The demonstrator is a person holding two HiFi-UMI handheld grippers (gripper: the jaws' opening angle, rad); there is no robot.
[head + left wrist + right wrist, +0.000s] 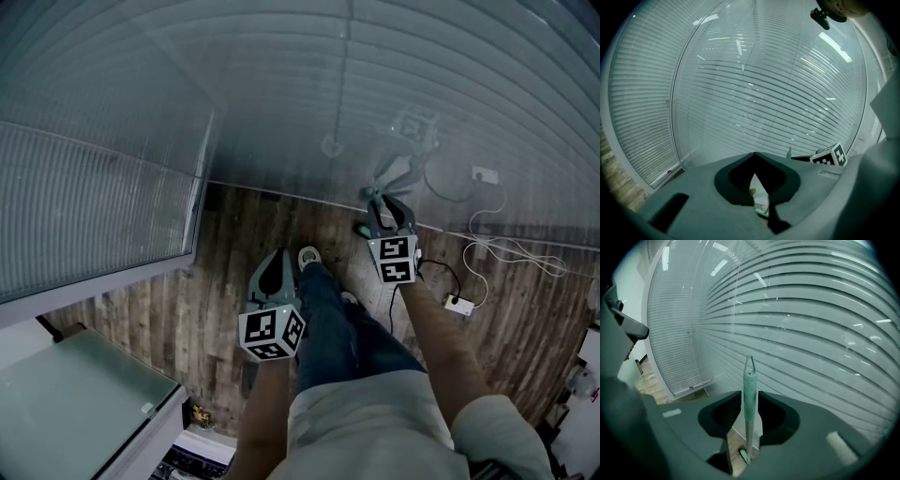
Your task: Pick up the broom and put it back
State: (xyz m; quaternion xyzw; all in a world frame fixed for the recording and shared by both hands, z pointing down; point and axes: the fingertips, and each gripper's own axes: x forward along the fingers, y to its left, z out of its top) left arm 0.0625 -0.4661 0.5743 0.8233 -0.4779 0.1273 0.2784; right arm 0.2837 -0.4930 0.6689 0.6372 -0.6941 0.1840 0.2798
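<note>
Right gripper (750, 394) is shown with its jaws slightly parted around the upright green broom handle (749, 404), which is stood just beside the blind-covered glass wall (811, 333). Left gripper (754, 154) is seen closed and empty, apart from the broom. A white cable (487, 246) and power strip (459, 304) are laid on the wooden floor (178, 319) nearby.

Dim overall, cool teal cast. Both gripper views were heavily fisheyed, black vignette at every corner. Ceiling-light glare streaked the glass wall (740, 47) around 12 o'clock. The broom handle (749, 399) was sharp; head-view floor (141, 328) toward 7 o'clock was dark
</note>
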